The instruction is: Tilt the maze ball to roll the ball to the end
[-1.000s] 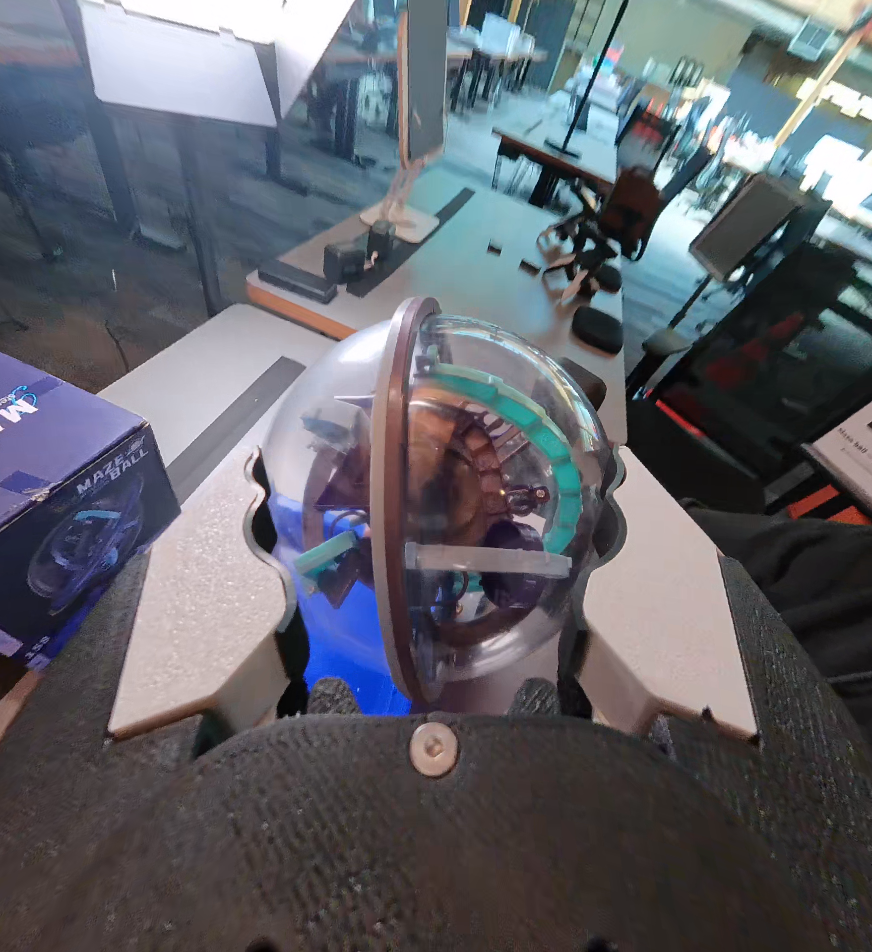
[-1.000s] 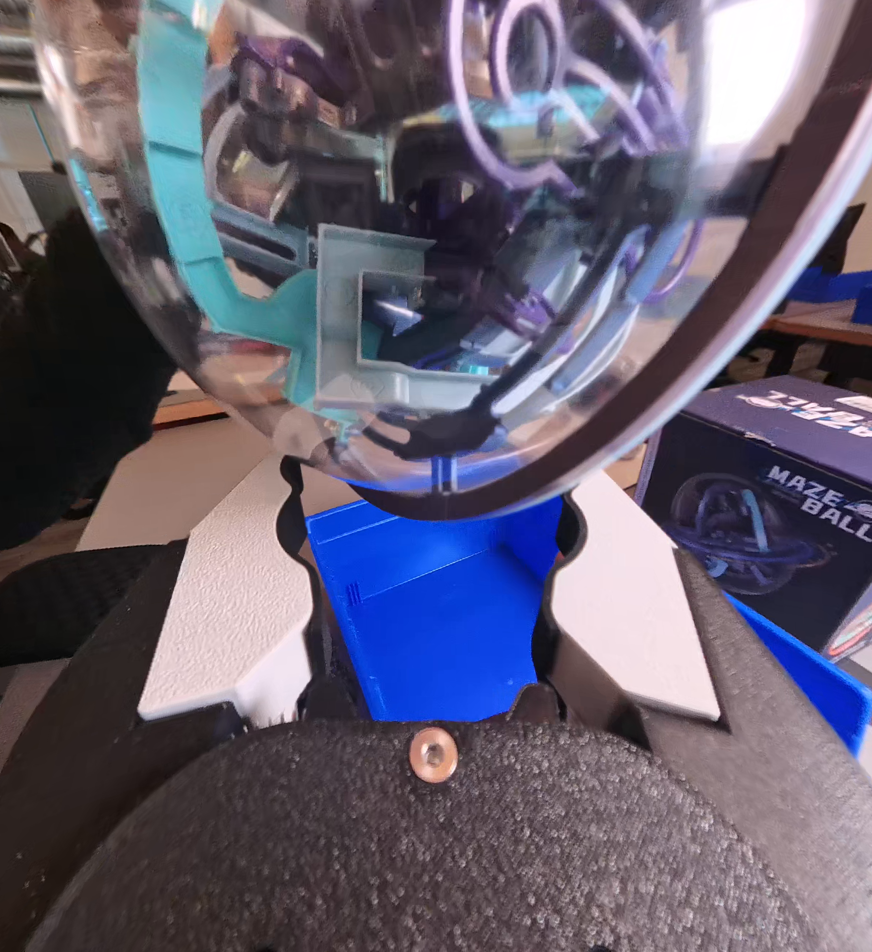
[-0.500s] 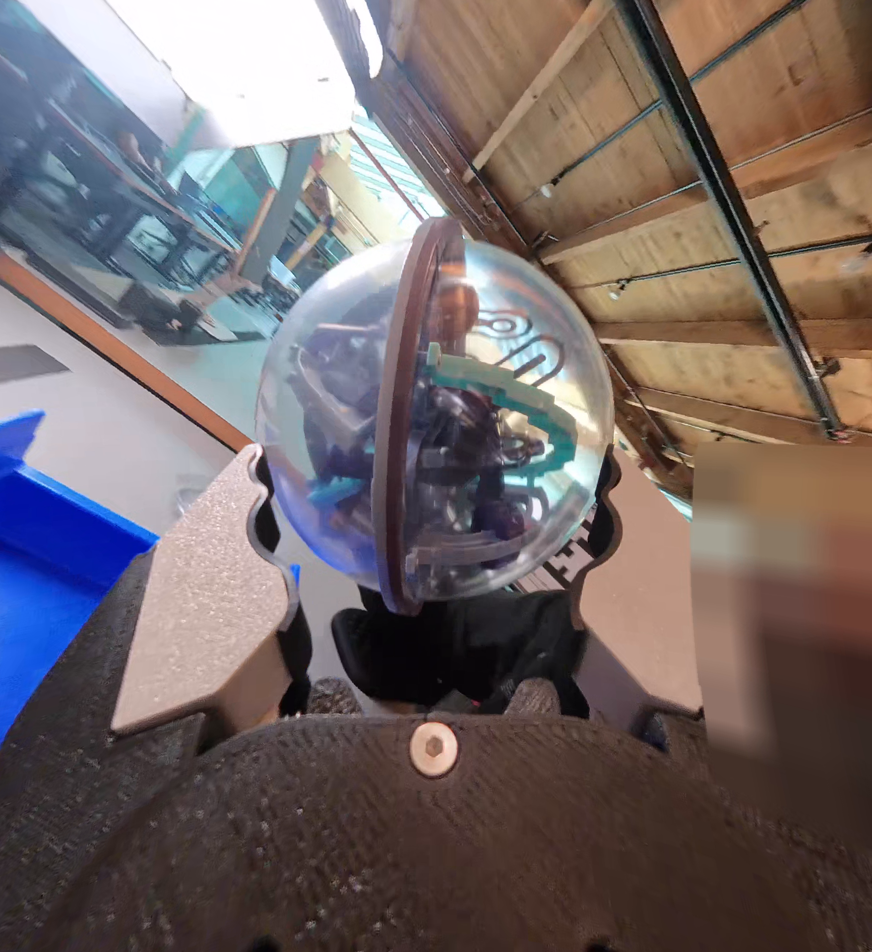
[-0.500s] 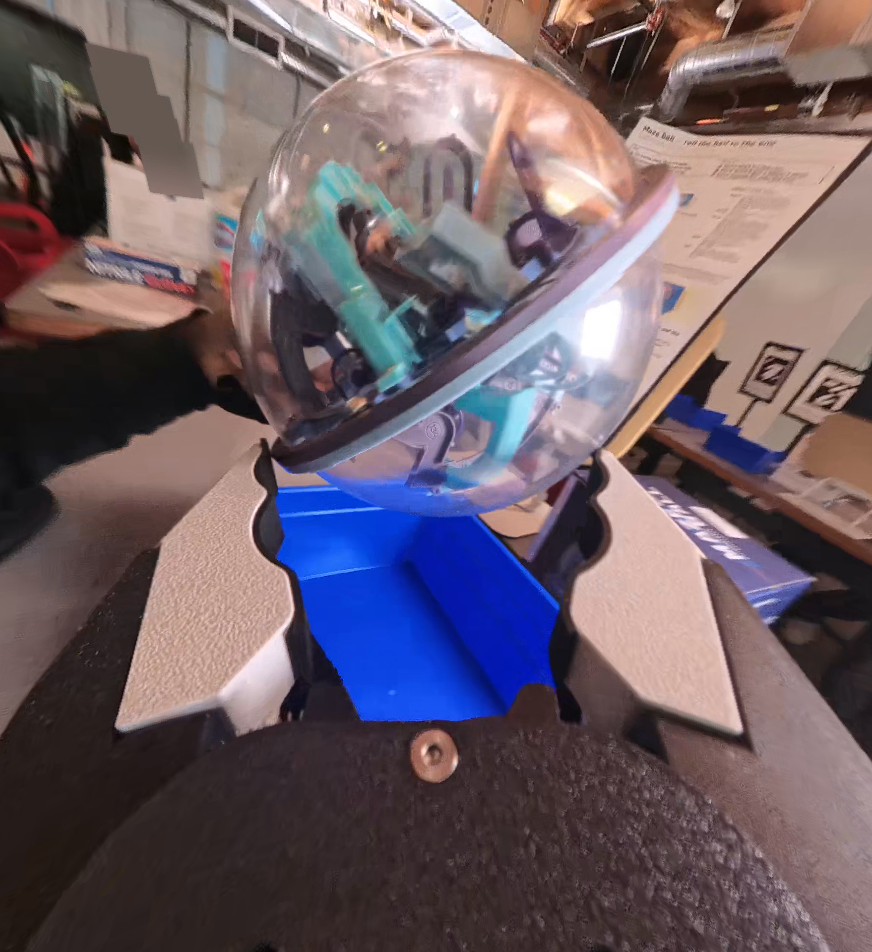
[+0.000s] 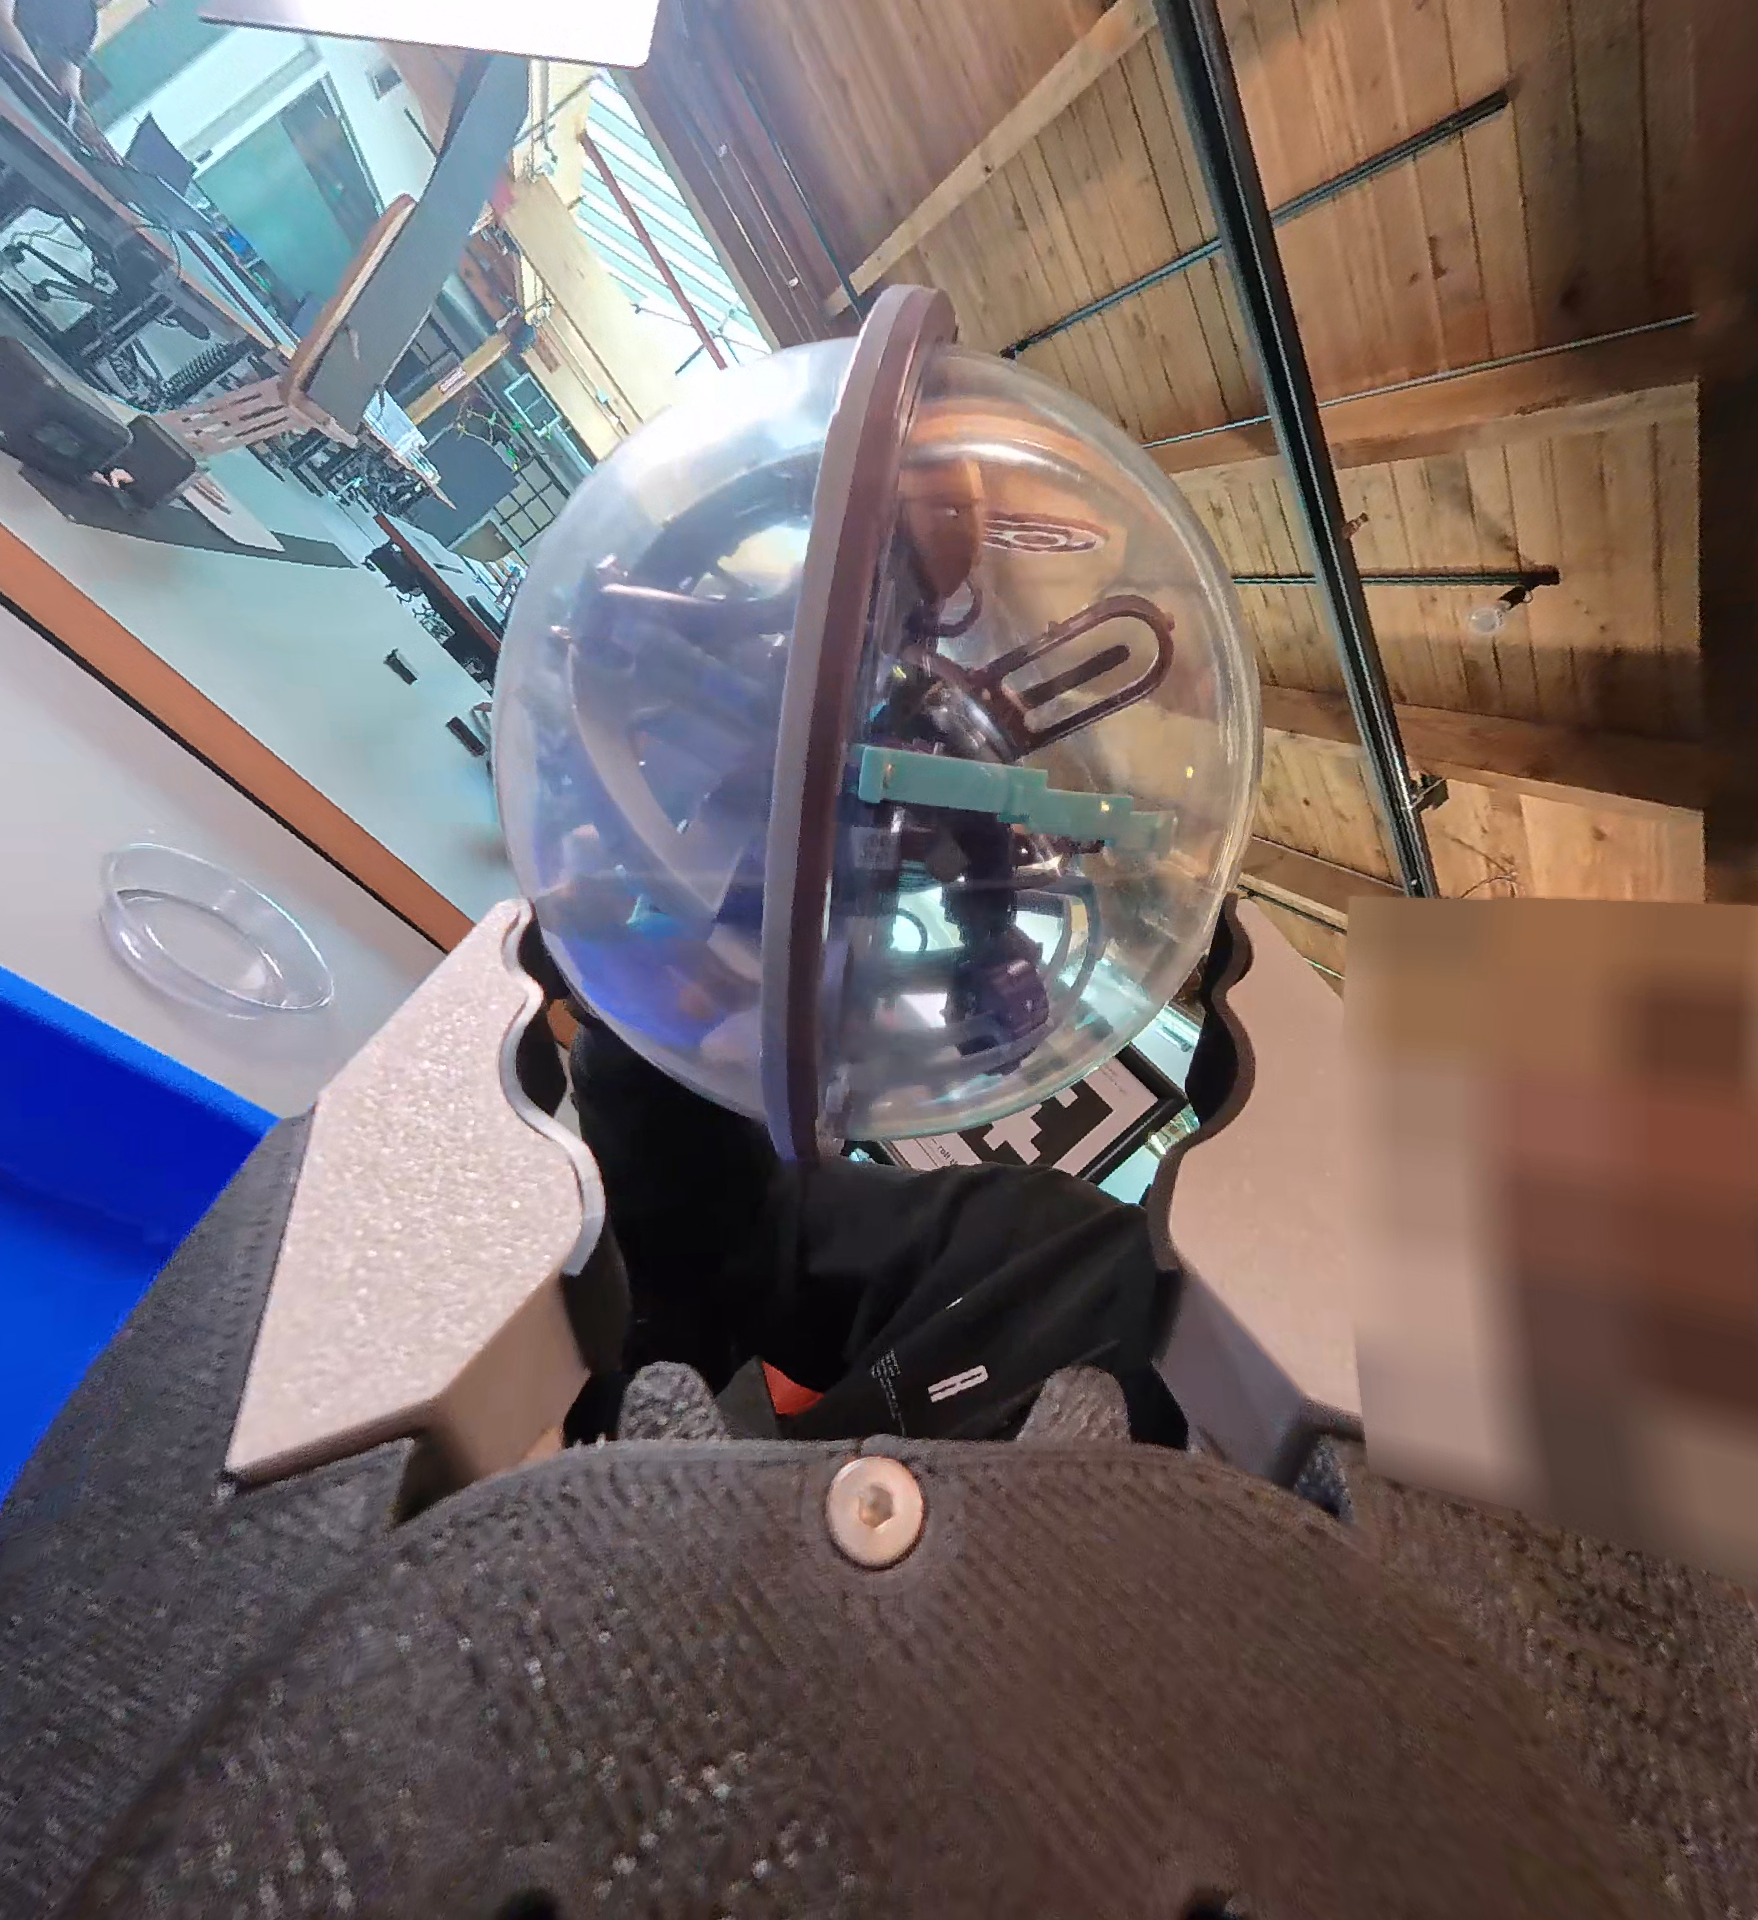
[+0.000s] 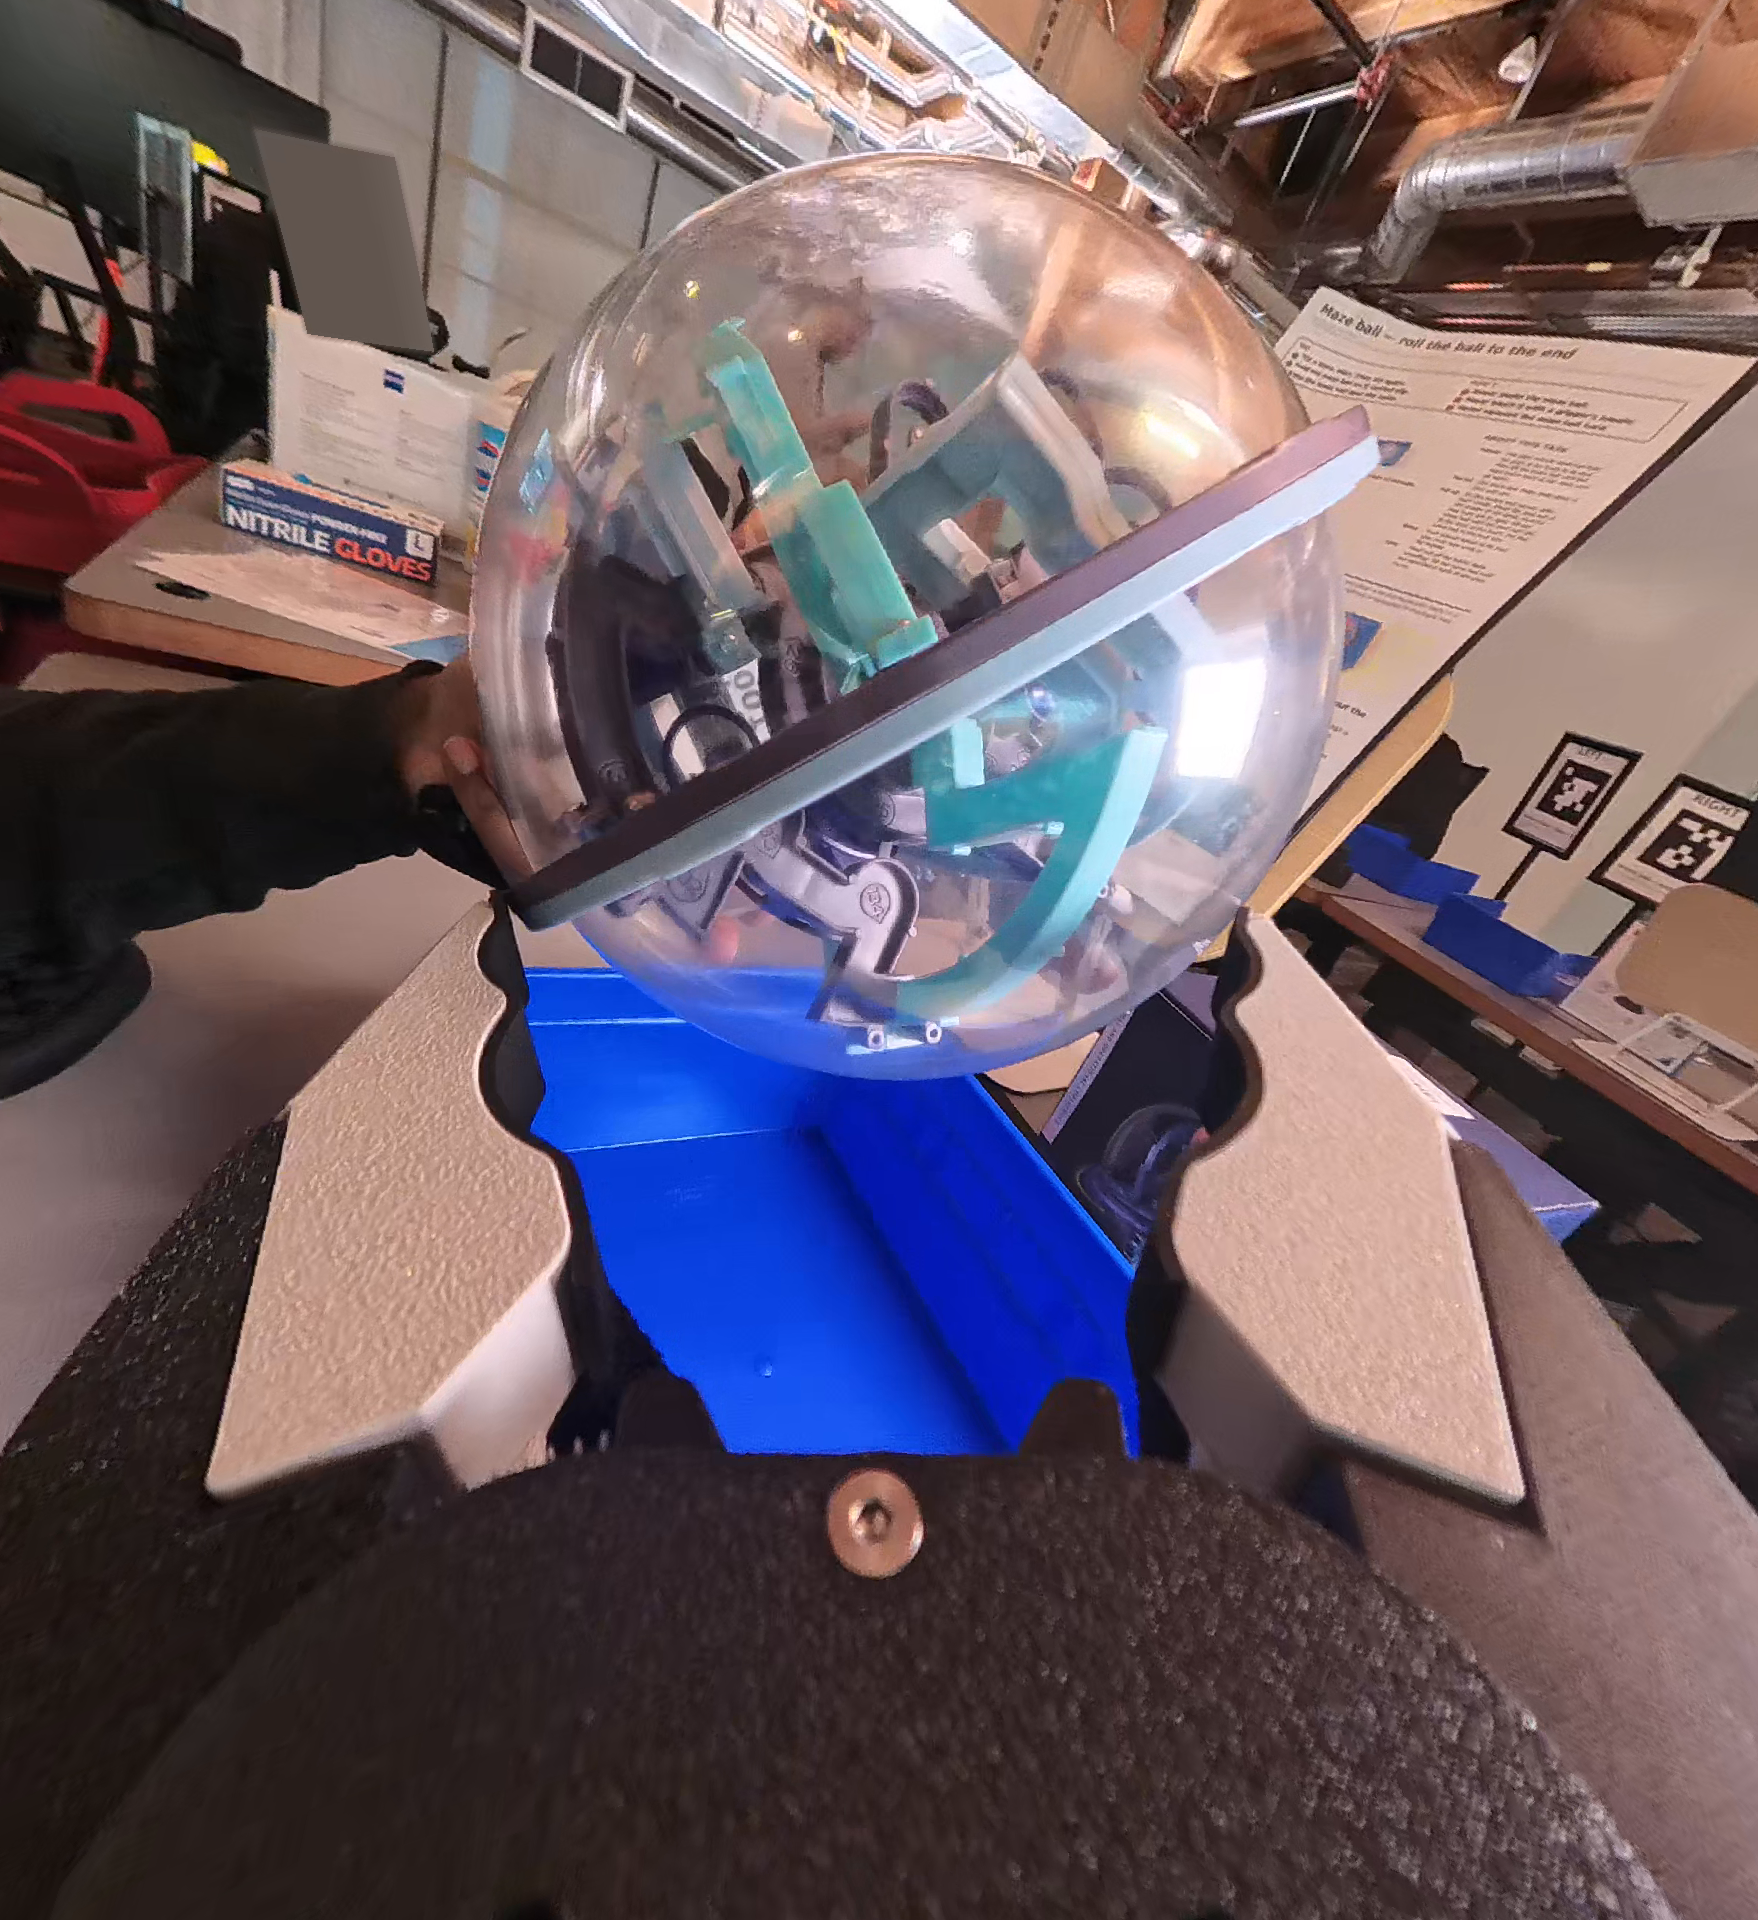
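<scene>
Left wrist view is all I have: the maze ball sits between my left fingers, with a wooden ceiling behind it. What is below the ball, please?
Observer: In the right wrist view, the open inside of the blue bin shows right below the maze ball.
Operator: Does the right gripper also hold the ball?
Observer: No. The right gripper is open, with its fingertips at the ball's lower edge. I cannot tell if they touch it.
Operator: Is anything else at the ball?
Observer: A hand in a black sleeve shows at its left edge in that view, seemingly touching the shell.
</scene>
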